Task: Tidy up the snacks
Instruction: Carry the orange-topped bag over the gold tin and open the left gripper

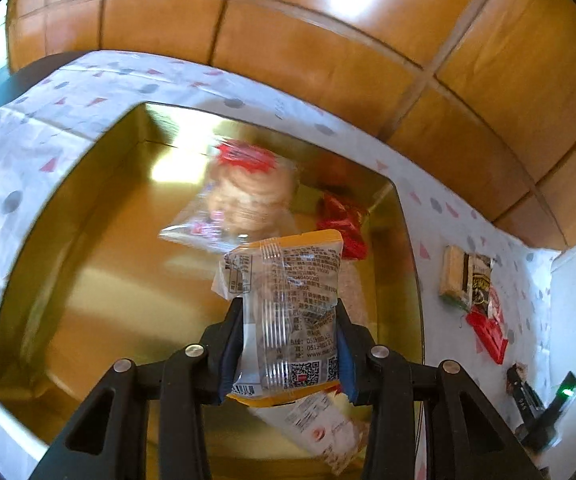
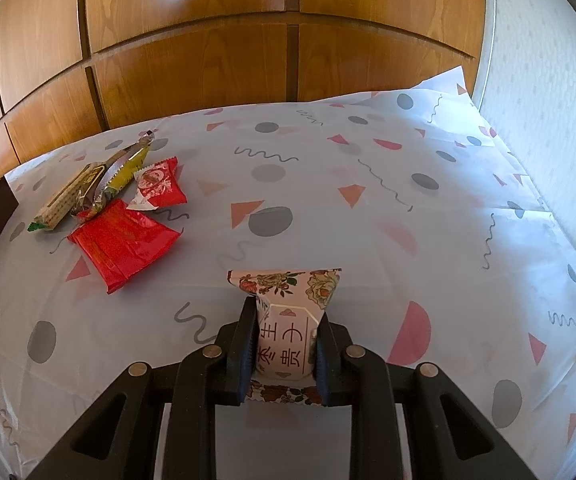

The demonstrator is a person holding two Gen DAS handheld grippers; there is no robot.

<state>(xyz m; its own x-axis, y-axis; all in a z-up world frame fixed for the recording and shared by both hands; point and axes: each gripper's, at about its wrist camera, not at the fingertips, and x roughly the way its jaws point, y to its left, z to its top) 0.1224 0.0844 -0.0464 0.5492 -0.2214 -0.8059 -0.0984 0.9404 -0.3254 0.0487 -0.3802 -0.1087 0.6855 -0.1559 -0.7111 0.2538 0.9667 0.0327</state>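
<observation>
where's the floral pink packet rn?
Right wrist view: the floral pink packet is clamped in the right gripper, low centre, above the patterned tablecloth, right of the big red packet.

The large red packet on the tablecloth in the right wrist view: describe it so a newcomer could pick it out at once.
Start at the patterned tablecloth and look to its left part, where a small cluster of loose snacks lies. The large red packet is the cluster's nearest piece, lying flat. Unlike the smaller red and white packet and the wafer bar behind it, it is plain glossy red and the biggest.
</observation>
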